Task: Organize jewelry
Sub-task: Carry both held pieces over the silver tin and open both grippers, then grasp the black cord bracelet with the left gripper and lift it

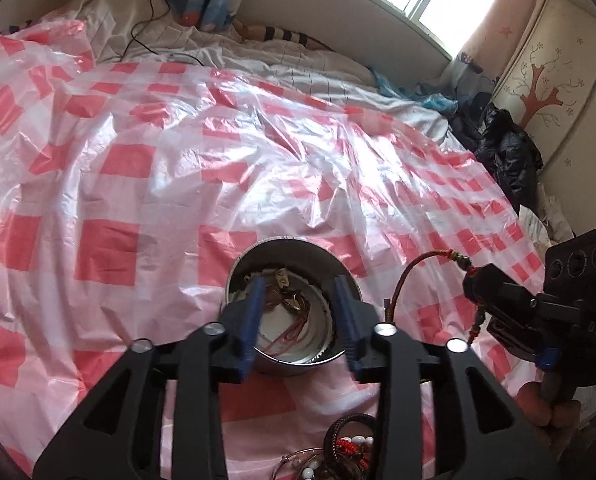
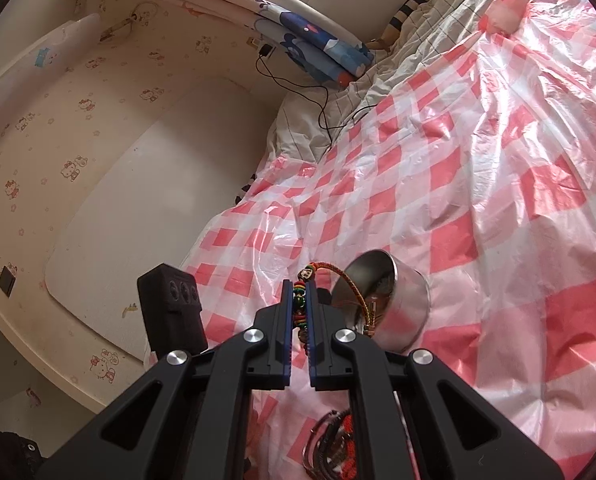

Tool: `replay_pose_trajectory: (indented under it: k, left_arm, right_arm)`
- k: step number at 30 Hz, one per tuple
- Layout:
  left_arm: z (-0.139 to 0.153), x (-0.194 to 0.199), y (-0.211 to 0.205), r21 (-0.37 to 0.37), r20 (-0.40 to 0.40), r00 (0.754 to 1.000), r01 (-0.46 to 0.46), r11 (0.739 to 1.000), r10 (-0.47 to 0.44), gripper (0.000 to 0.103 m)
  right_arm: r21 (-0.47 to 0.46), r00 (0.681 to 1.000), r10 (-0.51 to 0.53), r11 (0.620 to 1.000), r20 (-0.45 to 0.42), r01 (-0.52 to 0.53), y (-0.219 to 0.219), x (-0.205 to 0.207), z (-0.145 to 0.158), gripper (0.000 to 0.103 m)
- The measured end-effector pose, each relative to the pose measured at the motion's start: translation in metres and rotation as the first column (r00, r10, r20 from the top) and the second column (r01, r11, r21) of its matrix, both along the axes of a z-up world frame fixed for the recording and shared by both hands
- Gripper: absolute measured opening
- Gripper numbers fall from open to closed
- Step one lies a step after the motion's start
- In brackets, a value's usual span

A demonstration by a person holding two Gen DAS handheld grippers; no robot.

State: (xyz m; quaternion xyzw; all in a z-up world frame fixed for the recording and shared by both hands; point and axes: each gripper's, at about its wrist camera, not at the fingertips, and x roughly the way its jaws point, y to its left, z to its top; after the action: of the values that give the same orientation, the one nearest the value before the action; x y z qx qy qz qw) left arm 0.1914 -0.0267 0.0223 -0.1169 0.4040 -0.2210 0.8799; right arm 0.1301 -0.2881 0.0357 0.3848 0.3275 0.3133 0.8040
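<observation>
We've got the beaded bracelet point(image 2: 330, 280) clamped in the right tongs point(image 2: 299, 312), beside the metal tin point(image 2: 410, 312) on the bed. Left tongs point(image 1: 298, 320) gape empty over the tin. Next, we judge: carry it over the rim & let go, w/o snagging.

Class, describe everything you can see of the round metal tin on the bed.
The round metal tin is a shallow, shiny, silvery cylinder, open-topped and lidless. It rests on the pink-and-white checked plastic sheet, and looks tilted in the right wrist view. Its pale inside holds tangled jewelry: red cord and metal pieces. The left gripper hangs open above it, not touching.
</observation>
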Motion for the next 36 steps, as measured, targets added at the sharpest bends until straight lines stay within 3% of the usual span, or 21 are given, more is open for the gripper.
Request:
replay_pose_trajectory:
  k: [1, 2, 4, 8, 10, 12, 14, 15, 19, 21, 24, 26, 31, 36]
  left_arm:
    - [0.007, -0.004, 0.008, -0.003, 0.037, 0.999, -0.035, 0.999, 0.035, 0.056]
    - [0.013, -0.007, 0.016, -0.009, 0.065, 0.996, -0.063, 0.998, 0.064, 0.059]
    - [0.021, -0.010, 0.033, -0.034, 0.093, 0.989, -0.110, 0.993, 0.112, 0.060]
    - [0.025, -0.010, 0.062, -0.102, 0.068, 0.978, -0.190, 0.976, 0.197, 0.061]
    - [0.026, -0.012, 0.070, -0.114, 0.064, 0.975, -0.207, 0.972, 0.215, 0.061]
    - [0.028, -0.016, 0.072, -0.110, 0.072, 0.974, -0.206, 0.972, 0.214, 0.062]
    - [0.029, -0.021, 0.071, -0.093, 0.078, 0.976, -0.197, 0.976, 0.205, 0.064]
    - [0.028, -0.023, 0.071, -0.085, 0.078, 0.977, -0.192, 0.978, 0.198, 0.064]
    - [0.015, -0.034, 0.065, -0.072, 0.012, 0.992, -0.125, 0.990, 0.126, 0.066]
    - [0.005, -0.042, 0.058, -0.091, -0.044, 0.998, -0.059, 0.994, 0.055, 0.066]
    - [-0.005, -0.058, 0.040, -0.072, -0.072, 0.997, 0.023, 0.997, -0.028, 0.066]
    - [-0.009, -0.065, 0.027, -0.059, -0.077, 0.994, 0.072, 0.996, -0.077, 0.066]
    - [-0.025, -0.071, -0.003, -0.045, -0.120, 0.980, 0.156, 0.987, -0.161, 0.065]
    - [-0.041, -0.071, -0.015, -0.018, -0.177, 0.967, 0.185, 0.983, -0.185, 0.049]
  right_arm:
    - [0.003, 1.000, 0.007, 1.000, 0.003, -0.007, 0.004, 0.004, 0.001, 0.007]
    - [0.004, 1.000, 0.015, 1.000, 0.003, -0.015, 0.008, 0.008, 0.002, 0.007]
    - [0.011, 1.000, 0.029, 1.000, 0.003, -0.029, 0.017, 0.017, 0.003, 0.007]
    - [0.045, 0.999, 0.051, 0.998, -0.009, -0.050, 0.033, 0.034, -0.002, 0.007]
    - [-0.038, 0.999, 0.033, 0.999, -0.039, -0.034, 0.040, 0.042, -0.009, 0.007]
    - [-0.246, 0.996, -0.038, 0.969, -0.077, 0.018, 0.044, 0.045, -0.017, 0.008]
    - [-0.294, 0.993, -0.074, 0.955, -0.095, 0.044, 0.036, 0.041, -0.024, 0.018]
    - [-0.314, 0.991, -0.098, 0.947, -0.095, 0.064, 0.030, 0.037, -0.023, 0.035]
    - [-0.386, 0.989, -0.142, 0.915, -0.038, 0.117, 0.008, 0.003, -0.007, 0.040]
    - [-0.431, 0.987, -0.160, 0.892, -0.016, 0.138, 0.000, -0.024, -0.004, 0.050]
    - [-0.448, 0.982, -0.183, 0.882, -0.040, 0.146, -0.012, -0.060, -0.014, 0.051]
    - [-0.417, 0.979, -0.193, 0.897, -0.073, 0.146, -0.019, -0.077, -0.023, 0.051]
    - [-0.377, 0.973, -0.198, 0.915, -0.116, 0.141, -0.018, -0.089, -0.035, 0.054]
    - [-0.372, 0.972, -0.208, 0.915, -0.113, 0.152, -0.016, -0.088, -0.037, 0.063]
